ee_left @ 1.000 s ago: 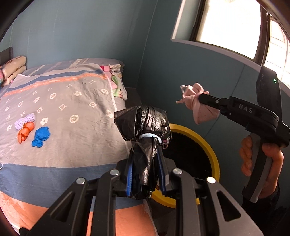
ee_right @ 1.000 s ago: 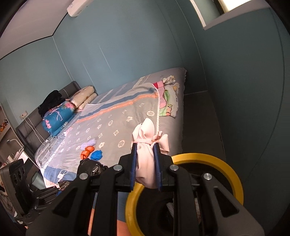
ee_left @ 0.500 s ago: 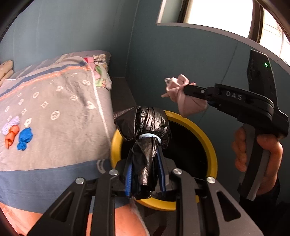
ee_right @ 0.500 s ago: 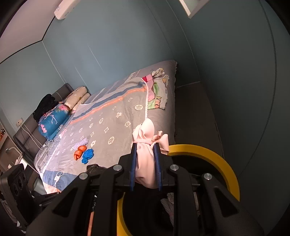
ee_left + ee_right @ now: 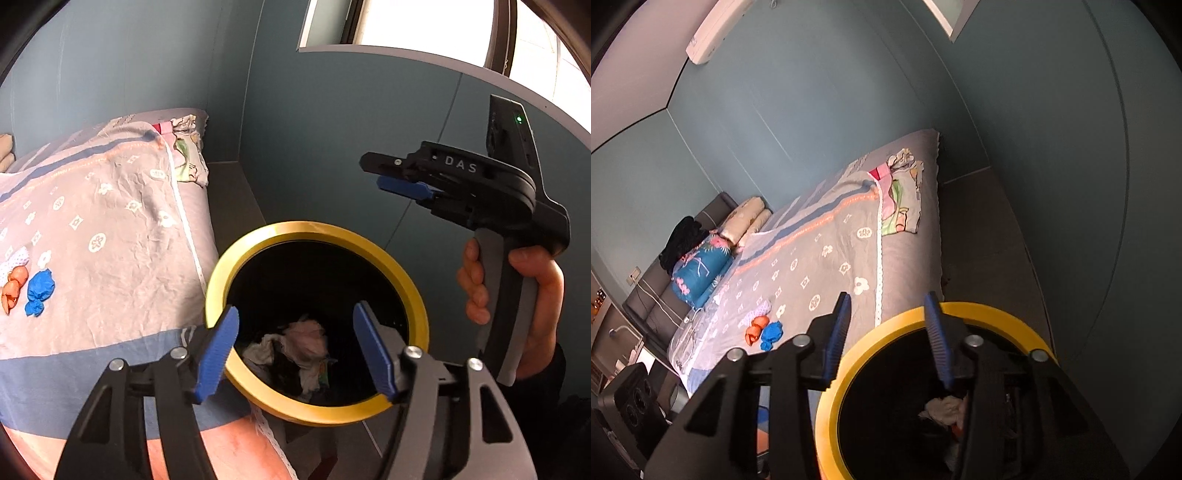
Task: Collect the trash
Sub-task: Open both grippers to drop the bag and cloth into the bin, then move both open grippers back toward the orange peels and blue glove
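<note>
The left gripper (image 5: 295,347) has just been opening; its jaws stand apart with nothing between them, above the yellow-rimmed bin (image 5: 413,291). Crumpled trash (image 5: 299,347) lies inside, below the jaws. The right gripper (image 5: 391,177), also empty, hangs beyond them.

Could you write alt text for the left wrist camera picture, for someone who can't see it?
Open, empty left tongs hang over a yellow-rimmed bin with crumpled trash inside. To the right a hand holds the right tongs, also open and empty. To the left is a bed with small orange and blue bundles.
</note>
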A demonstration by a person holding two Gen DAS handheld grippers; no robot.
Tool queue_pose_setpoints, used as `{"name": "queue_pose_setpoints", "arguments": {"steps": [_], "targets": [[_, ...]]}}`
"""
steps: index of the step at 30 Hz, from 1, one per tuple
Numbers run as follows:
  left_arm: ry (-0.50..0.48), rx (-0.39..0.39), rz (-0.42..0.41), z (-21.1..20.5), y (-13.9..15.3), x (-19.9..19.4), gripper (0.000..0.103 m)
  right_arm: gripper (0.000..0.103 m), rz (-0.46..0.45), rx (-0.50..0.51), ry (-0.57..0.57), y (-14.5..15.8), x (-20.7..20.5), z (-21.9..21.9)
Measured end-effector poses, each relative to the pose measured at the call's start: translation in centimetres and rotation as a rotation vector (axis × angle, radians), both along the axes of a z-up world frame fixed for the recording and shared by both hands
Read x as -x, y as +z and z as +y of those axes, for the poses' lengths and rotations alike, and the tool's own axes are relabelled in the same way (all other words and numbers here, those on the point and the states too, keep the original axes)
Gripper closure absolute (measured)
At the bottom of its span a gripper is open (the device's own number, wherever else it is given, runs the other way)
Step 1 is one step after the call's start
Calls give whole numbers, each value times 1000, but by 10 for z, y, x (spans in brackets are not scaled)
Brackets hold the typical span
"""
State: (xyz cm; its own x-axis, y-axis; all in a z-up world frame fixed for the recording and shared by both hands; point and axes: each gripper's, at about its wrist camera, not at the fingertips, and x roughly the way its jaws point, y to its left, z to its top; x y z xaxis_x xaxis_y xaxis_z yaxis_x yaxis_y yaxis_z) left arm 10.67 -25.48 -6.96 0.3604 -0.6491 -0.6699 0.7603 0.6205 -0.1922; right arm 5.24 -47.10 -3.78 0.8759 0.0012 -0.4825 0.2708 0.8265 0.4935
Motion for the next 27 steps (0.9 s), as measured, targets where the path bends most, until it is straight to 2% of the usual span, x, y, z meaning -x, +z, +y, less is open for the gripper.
{"name": "queue_pose_setpoints", "arguments": {"steps": [3,10,15,27], "targets": [[24,5,0,9,0,-3,30,56,-13,-1,-4,3,2,-2],[78,2,-3,29,-1,-21,18,40,-30,2,15,6,-7,2],[126,1,-35,47,2,-28,14,31,-45,1,64,9,-18,12],[277,38,-27,107,2,-61,10,19,-87,47,210,26,-59,67]]}}
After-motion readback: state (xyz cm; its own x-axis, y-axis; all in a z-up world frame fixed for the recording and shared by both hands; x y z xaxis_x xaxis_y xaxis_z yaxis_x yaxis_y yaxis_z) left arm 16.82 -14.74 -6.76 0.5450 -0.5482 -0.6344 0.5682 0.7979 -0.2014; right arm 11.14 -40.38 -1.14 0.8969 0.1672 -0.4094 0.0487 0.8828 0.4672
